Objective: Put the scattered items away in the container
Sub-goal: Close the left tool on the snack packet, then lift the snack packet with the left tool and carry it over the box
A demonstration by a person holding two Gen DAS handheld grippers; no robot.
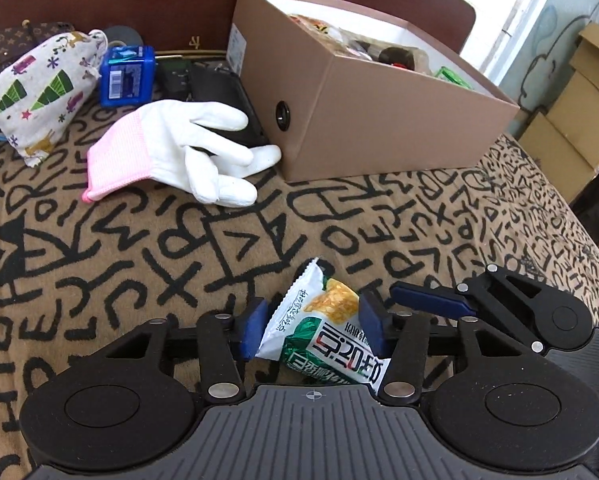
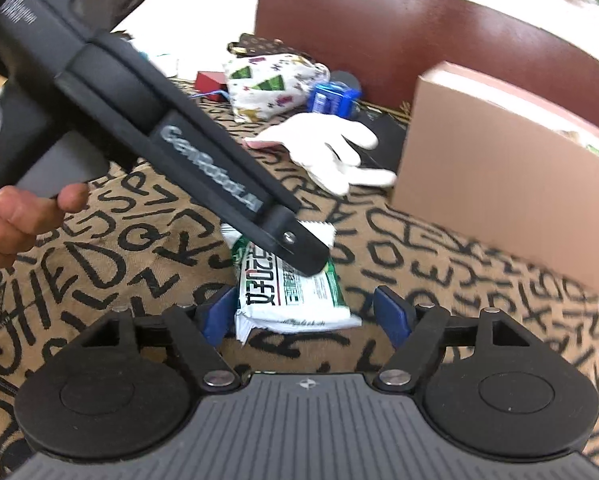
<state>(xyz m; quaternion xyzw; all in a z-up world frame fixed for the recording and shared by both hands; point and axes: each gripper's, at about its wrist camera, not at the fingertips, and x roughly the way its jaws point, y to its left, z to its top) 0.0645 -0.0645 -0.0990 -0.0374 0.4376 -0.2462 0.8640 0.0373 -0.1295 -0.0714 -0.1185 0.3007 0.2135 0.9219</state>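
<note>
My left gripper (image 1: 313, 328) pinches the snack packet (image 1: 331, 328); the box (image 1: 379, 120) lies ahead-right (my right gripper (image 2: 299, 316) stands released, nearer the packet's other end).

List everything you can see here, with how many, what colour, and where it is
snack packet: one, green and white, between left fingers
box: one, brown, far right, holds items
glove: one, white with pink cuff, touching the box
pouch: one, printed white, far left
blue case: one, beside pouch
blanket: one, tan with black letters, under all
left hand-held gripper: black, blue pads, closed on packet
right hand-held gripper: black, blue pads, open around packet
</note>
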